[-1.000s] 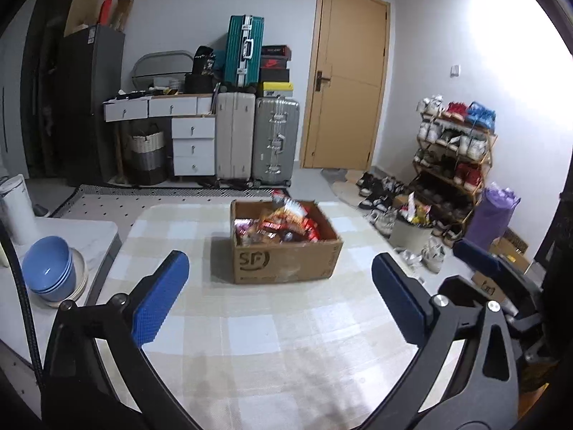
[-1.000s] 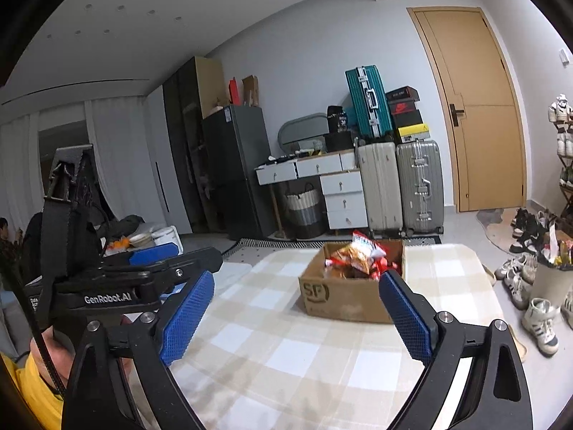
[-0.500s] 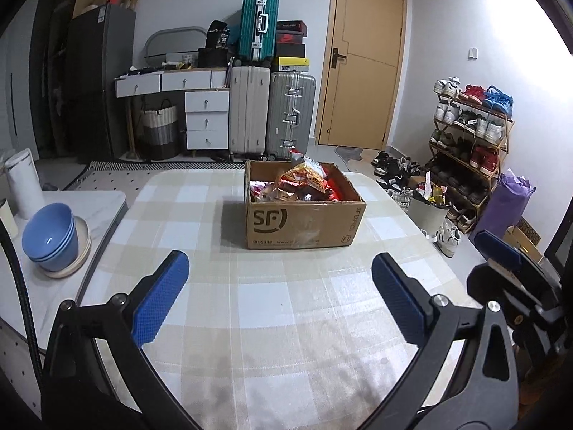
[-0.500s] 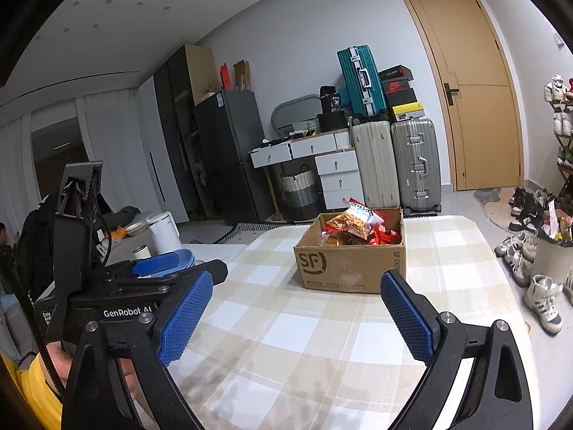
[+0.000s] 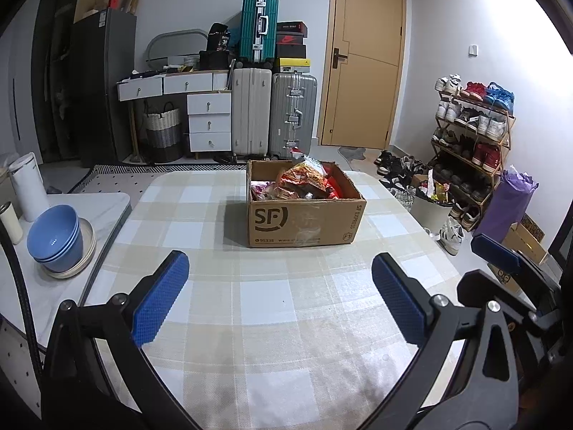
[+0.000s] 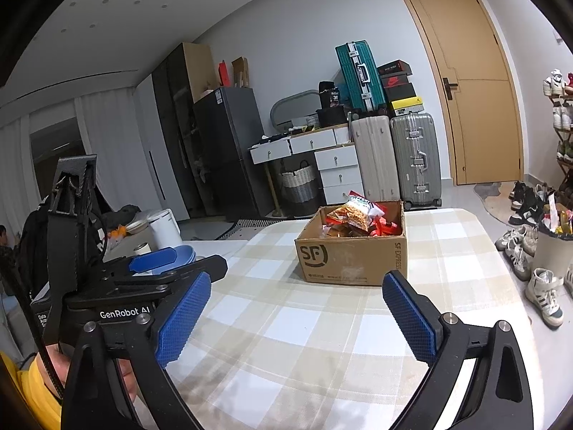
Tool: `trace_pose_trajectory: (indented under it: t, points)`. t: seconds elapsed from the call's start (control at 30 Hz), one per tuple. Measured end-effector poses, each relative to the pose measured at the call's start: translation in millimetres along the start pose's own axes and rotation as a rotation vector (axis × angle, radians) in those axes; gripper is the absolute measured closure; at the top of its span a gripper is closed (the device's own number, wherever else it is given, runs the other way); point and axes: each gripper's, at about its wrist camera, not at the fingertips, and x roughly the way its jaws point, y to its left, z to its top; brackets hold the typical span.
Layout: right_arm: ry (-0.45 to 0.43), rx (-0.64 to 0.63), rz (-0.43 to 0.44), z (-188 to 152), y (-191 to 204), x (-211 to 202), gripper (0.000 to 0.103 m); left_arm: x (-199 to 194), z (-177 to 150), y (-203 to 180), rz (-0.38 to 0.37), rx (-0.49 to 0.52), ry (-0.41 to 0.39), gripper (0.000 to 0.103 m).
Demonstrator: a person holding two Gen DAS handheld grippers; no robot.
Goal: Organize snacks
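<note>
Blue bowls (image 5: 53,236) stacked beside a white kettle (image 5: 28,186) (perhaps a jug), suitcases (image 5: 274,114) behind.

You get even, cool indoor light in both wrist views, moderately bright. Upper right wall (image 5: 530,18) blows out to white glare. Cardboard box (image 5: 304,218) throws soft shadow leftward on checked tablecloth (image 5: 268,304). Heavy fisheye bending: door (image 6: 476,86) curves, black vignette fills corners. Focus crisp mid-frame; blue finger pads (image 6: 181,324) slightly soft, shoe rack (image 5: 472,136) slightly smeared near edge.
</note>
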Motion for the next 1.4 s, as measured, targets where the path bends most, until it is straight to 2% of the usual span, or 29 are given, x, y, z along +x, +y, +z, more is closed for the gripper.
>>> trace_pose_trajectory:
  t: [0.63, 1.4]
  points:
    - [0.005, 0.018, 0.008, -8.2, -3.7, 5.9, 0.004, 3.5, -3.6, -10.7, 0.016, 0.016, 0.008, 0.001]
    - [0.005, 0.02, 0.008, -9.7, -3.8, 4.5, 0.004, 5.1, -11.3, -2.8, 0.025, 0.027, 0.009, 0.001]
